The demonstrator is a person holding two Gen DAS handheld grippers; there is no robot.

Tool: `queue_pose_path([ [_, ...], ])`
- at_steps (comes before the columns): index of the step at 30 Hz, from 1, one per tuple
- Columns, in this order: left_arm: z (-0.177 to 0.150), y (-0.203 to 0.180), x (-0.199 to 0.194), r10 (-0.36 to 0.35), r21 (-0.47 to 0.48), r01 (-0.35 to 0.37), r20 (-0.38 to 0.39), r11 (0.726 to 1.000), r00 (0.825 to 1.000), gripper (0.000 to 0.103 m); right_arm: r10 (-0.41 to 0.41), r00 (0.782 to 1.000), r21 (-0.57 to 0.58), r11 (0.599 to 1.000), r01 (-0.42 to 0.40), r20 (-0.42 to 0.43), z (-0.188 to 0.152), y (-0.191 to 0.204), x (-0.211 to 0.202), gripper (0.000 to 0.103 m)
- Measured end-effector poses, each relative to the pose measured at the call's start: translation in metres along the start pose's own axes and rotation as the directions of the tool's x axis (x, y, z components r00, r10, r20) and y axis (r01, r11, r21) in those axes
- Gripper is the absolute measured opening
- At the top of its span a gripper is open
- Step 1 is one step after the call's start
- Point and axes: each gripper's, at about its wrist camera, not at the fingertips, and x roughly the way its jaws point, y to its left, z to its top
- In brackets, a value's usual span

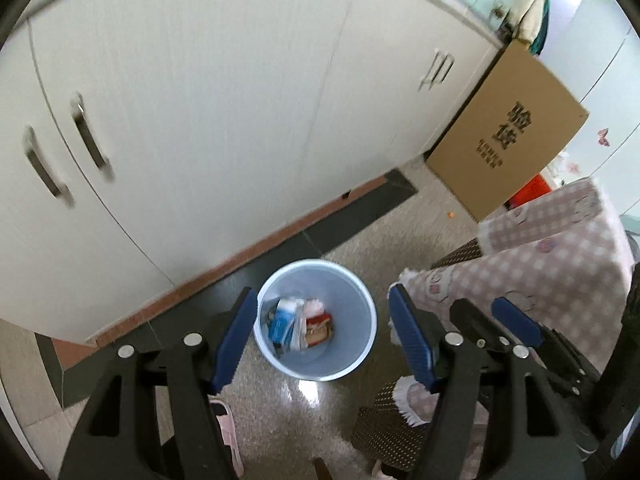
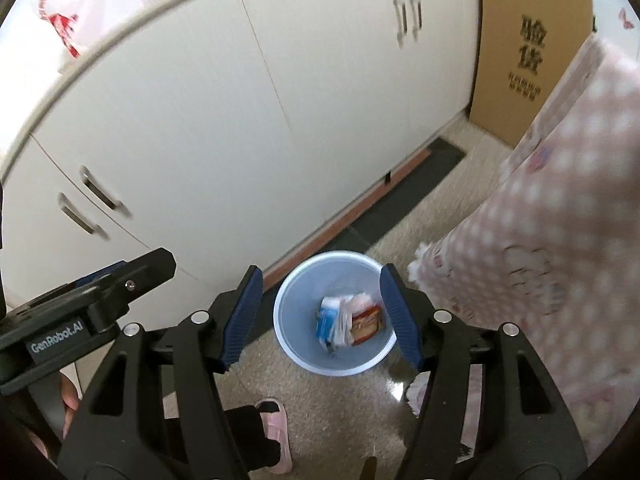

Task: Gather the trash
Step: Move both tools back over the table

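From the left wrist, one round pale-blue plastic bin (image 1: 316, 320) stands on the speckled, glossy floor (image 1: 280, 408) just beside the white cabinet (image 1: 200, 100). In its bottom lies the trash (image 1: 298, 326): a blue-and-white packet, crumpled white paper and a red-brown wrapper. The left claw (image 1: 324, 336) hangs spread above it, holding nothing, its blue pads ribbed. A flat brown cardboard box (image 1: 508, 132) leans nearby, next to a pink checked cloth (image 1: 552, 248).

From the right wrist, the same bin (image 2: 336, 312) and trash (image 2: 348, 322) show between the spread, empty right claw (image 2: 320, 318). One pink slipper (image 2: 276, 432) rests on the floor.
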Motion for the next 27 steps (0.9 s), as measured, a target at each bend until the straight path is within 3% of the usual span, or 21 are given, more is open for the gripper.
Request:
queue_pose_path([
  [6,0.001,-0.022,-0.071,-0.016,0.034,0.012,0.13,0.999,0.991,0.069,-0.01,0.991,-0.004,1.0,0.011,0.132,0.009,0.005,-0.081,0.064],
  [16,-0.016,-0.094,-0.179,-0.12,0.149,0.077,0.311,0.986,0.943,0.075,-0.036,0.947,0.046,0.999,0.022,0.318,-0.002,-0.018,-0.213,0.066],
  [20,-0.032,-0.137,-0.199,-0.182,0.215,0.115,0.325,0.97,0.928,0.075,-0.086,0.923,0.103,0.993,0.051,0.374,-0.018,-0.05,-0.26,0.068],
  [27,-0.068,-0.221,-0.2,-0.3,0.342,0.21,0.234,0.916,0.925,0.075,-0.215,0.892,0.235,0.964,0.128,0.398,-0.057,-0.123,-0.315,0.068],
])
